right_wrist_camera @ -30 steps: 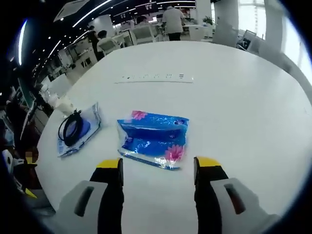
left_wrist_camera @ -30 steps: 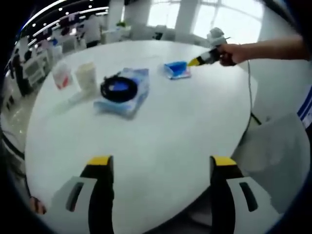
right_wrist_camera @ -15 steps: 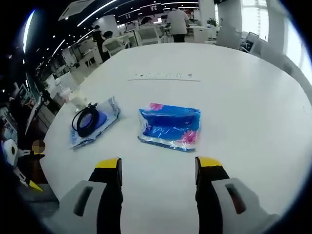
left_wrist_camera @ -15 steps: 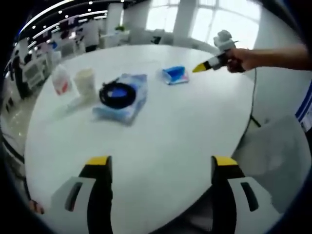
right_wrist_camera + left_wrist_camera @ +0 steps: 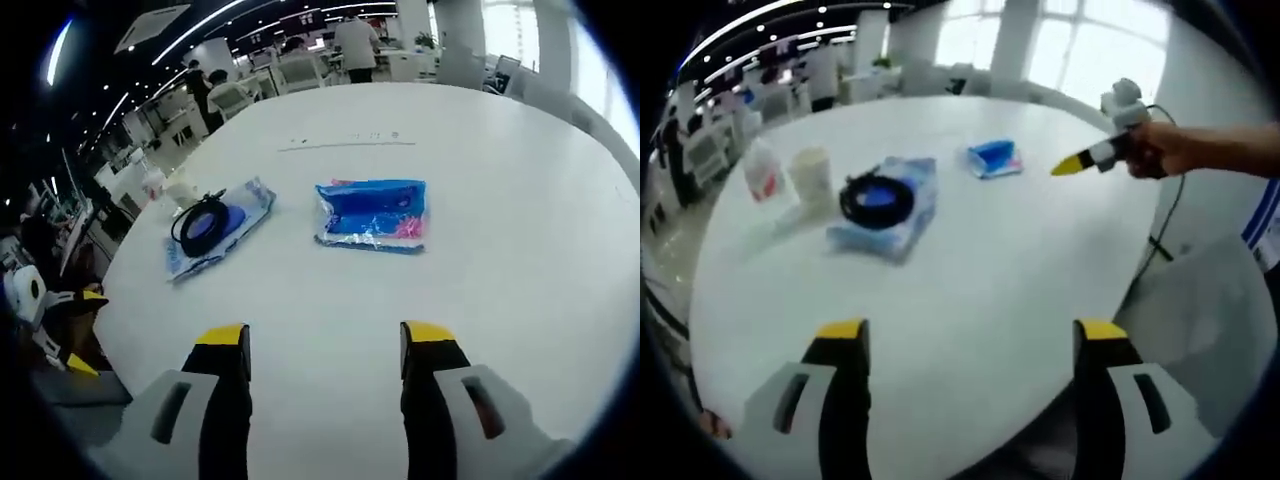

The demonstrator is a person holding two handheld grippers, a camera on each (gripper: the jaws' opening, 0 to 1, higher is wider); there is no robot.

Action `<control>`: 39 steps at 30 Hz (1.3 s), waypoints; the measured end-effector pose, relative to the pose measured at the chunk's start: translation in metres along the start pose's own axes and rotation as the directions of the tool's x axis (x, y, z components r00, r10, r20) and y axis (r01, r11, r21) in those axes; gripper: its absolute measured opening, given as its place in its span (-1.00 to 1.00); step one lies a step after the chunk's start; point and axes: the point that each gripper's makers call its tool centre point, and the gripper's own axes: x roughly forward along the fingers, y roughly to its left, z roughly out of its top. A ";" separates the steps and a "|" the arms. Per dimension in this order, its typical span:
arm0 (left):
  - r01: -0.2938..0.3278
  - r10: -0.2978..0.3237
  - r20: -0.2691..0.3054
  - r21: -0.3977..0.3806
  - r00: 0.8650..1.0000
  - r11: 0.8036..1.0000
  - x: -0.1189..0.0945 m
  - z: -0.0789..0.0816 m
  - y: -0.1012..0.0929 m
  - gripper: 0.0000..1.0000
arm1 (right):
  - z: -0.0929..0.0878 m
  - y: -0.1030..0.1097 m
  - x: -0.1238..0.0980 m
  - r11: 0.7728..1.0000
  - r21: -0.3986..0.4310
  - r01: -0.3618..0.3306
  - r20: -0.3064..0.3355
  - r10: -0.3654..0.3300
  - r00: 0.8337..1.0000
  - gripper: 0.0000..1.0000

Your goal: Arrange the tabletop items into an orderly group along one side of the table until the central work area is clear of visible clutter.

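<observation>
Both grippers' fingers stand wide apart, empty. Ahead of the right gripper (image 5: pixel 325 340), bare worktop (image 5: pixel 520 250); beyond it the blue tissue pack (image 5: pixel 373 213), left of that the black cable coil (image 5: pixel 205 221) on a packet. Left gripper (image 5: pixel 965 335) hangs at the worktop's near edge.

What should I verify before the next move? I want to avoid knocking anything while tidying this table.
1. Left gripper open, holding nothing: ok.
2. Right gripper open, holding nothing: ok.
3. Blue tissue pack lies flat ahead of the right gripper, with bare table around it: ok.
4. Black coiled cable rests on the flat plastic packet; could slide off if the packet moves: not ok.
5. Two cups stand upright near the edge: ok.
6. Central area cleared: not ok.
</observation>
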 end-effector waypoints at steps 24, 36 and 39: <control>0.038 -0.039 0.027 0.022 0.999 0.999 0.001 0.007 -0.010 0.61 | -0.023 0.039 -0.030 1.000 0.022 0.003 0.038 -0.004 0.999 0.15; 0.004 -0.004 0.000 0.109 1.000 0.994 0.000 0.003 -0.010 0.62 | -0.034 0.060 -0.018 0.999 -0.014 -0.036 0.044 0.036 0.998 0.10; 0.010 -0.008 -0.016 0.119 1.000 0.993 0.001 0.001 -0.010 0.62 | -0.034 0.064 -0.016 0.999 0.002 -0.050 0.049 0.050 0.998 0.09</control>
